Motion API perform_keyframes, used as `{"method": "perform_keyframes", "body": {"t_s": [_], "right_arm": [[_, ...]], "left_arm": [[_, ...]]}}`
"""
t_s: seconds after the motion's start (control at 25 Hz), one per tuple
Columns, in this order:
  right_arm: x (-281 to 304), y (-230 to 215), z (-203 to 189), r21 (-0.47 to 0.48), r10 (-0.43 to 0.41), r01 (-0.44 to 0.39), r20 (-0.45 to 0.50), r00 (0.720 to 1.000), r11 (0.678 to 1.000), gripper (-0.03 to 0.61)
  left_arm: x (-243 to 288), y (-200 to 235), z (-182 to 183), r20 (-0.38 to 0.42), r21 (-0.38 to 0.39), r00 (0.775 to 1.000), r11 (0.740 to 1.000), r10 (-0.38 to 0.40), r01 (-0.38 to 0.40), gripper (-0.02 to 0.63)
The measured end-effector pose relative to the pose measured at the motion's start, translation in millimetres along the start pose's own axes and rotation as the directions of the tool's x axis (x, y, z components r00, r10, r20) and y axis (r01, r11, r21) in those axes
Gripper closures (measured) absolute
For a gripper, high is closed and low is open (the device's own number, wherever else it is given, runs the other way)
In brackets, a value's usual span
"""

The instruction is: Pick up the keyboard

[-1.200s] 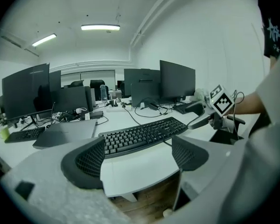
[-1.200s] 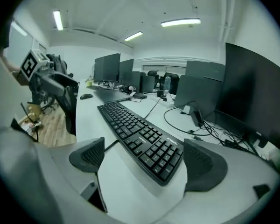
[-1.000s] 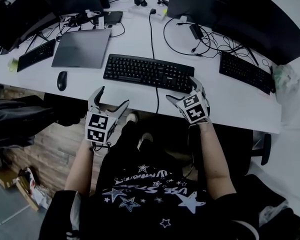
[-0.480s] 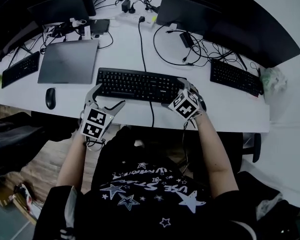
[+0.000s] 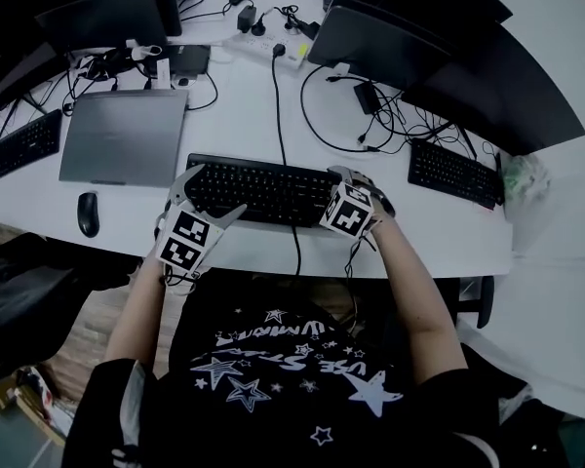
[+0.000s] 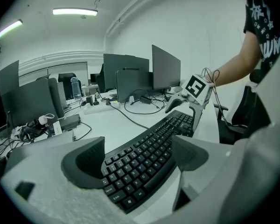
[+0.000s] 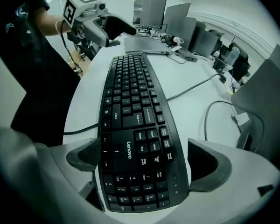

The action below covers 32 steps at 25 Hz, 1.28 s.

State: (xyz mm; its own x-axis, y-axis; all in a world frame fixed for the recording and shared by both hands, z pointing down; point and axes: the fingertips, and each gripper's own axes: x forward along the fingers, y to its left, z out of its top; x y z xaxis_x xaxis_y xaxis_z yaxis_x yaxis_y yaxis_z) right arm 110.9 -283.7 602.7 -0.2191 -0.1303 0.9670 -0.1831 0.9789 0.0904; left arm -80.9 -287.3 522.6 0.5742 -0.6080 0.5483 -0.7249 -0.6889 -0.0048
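A black keyboard (image 5: 263,188) lies flat on the white desk (image 5: 234,252), near its front edge. My left gripper (image 5: 213,193) stands open over the keyboard's left end (image 6: 149,157), which lies between the two pads (image 6: 84,162); I see no pad pressing on it. My right gripper (image 5: 363,188) points steeply down at the right end. Its jaws are opening, with the number-pad end (image 7: 135,120) between them and the pads (image 7: 207,164) just off the edges. Each gripper shows in the other's view: the right gripper (image 6: 191,97) and the left gripper (image 7: 107,29).
A closed grey laptop (image 5: 122,135) lies behind the keyboard's left end, and a mouse (image 5: 88,213) sits left of it. The keyboard's cable (image 5: 294,242) runs off the front edge. Other keyboards (image 5: 453,174), monitors (image 5: 390,42), a power strip (image 5: 283,52) and tangled cables fill the back.
Both grippers came forward from the desk's front edge onto the keyboard: the left one now straddles its left end, and the right one has tipped down over its right end.
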Motion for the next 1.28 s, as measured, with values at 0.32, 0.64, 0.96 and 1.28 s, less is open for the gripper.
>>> {"method": "perform_keyframes", "body": {"t_s": [0.32,0.64,0.96,1.28], "right_arm": [[14.9,0.4,1.8,-0.034,0.167,-0.169,-0.062,0.984,0.985,0.011],[24.2,3.1,9.5,-0.088,0.248,-0.259,-0.117,0.962,0.962,0.009],[31.6,5.6,10.6,-0.085,0.283,-0.3,-0.172,0.944,0.95,0.006],[28.7,3.3,8.7,-0.067,0.263,-0.273,-0.127,0.956,0.96,0.007]], "left_arm": [[23.4,7.0,-8.8,-0.033,-0.018,0.998,0.998,-0.057,0.056,0.175],[38.6,13.4,-10.4,-0.05,-0.022,0.996,0.997,-0.076,0.075,0.175],[46.6,9.1,-17.1,-0.087,-0.033,0.991,0.994,-0.104,0.101,0.175],[63.6,-1.8,-15.1,-0.156,0.093,0.977,0.982,-0.148,0.163,0.175]]}}
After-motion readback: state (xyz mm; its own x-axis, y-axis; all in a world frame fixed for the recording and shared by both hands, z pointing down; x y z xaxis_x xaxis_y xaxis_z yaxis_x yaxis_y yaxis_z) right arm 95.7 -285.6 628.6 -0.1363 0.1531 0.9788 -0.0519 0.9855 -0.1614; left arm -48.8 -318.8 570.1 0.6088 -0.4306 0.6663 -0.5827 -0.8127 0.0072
